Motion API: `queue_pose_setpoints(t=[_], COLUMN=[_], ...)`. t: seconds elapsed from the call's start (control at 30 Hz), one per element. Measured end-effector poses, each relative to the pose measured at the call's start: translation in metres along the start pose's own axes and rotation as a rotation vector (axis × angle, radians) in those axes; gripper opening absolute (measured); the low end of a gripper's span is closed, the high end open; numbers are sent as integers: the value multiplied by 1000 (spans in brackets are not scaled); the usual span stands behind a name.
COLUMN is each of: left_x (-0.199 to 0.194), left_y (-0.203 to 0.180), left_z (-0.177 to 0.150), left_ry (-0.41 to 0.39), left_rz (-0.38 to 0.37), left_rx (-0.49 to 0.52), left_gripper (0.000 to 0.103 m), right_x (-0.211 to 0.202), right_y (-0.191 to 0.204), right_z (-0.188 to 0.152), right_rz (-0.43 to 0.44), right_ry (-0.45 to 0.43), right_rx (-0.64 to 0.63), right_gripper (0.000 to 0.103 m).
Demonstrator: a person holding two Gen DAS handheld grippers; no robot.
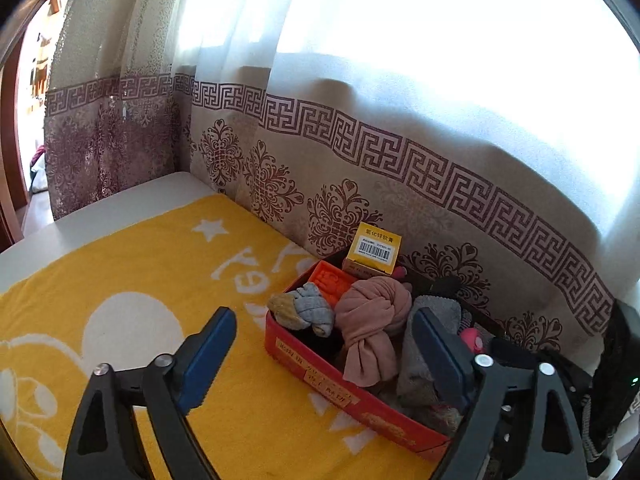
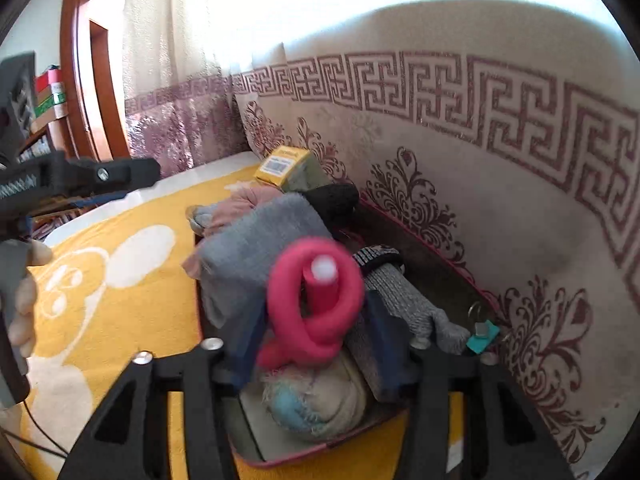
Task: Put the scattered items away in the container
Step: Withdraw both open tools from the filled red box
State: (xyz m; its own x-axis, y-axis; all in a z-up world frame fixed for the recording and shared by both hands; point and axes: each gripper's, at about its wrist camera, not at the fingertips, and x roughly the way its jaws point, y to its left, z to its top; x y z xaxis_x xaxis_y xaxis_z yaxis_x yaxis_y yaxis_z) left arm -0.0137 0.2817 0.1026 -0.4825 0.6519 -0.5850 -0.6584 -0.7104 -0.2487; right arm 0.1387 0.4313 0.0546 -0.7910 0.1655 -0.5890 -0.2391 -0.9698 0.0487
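Note:
A red box stands on the yellow blanket against the patterned curtain. It holds a knotted pink cloth, rolled socks, an orange item, a grey cloth and a yellow carton. My left gripper is open and empty at the box's near side. My right gripper is shut on a pink knotted toy and holds it over the box, above a grey cloth and a pale sock ball.
The yellow blanket covers a white surface that ends at the left. The curtain hangs right behind the box. A small padlock and teal tag lie in the box. A doorway is at far left.

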Motion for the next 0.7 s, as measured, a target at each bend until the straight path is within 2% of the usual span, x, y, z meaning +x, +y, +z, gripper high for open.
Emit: queue_pose_setpoints(t=[0.03, 0.13, 0.27, 0.4, 0.57, 0.7], left_x=[-2, -10, -20, -27, -23, -31], left_y=[-1, -9, -23, -30, -35, -43], left_z=[-3, -9, -17, -25, -41, -51], left_ry=[-8, -32, -55, -52, 44, 33], left_rz=[18, 84, 143, 134, 85, 115], left_rx=[11, 62, 106, 85, 43, 60], left_gripper=[101, 102, 102, 102, 102, 102], right_x=[-5, -22, -40, -44, -56, -58], right_y=[-2, -5, -16, -22, -12, -2], right_z=[3, 10, 10, 2, -10, -16], right_rz=[-5, 1, 18, 23, -3, -15], right_ry=[-29, -80, -81, -70, -72, -82], right_rx=[4, 17, 83, 158, 156, 136], right_gripper=[84, 84, 85, 86, 86, 86])
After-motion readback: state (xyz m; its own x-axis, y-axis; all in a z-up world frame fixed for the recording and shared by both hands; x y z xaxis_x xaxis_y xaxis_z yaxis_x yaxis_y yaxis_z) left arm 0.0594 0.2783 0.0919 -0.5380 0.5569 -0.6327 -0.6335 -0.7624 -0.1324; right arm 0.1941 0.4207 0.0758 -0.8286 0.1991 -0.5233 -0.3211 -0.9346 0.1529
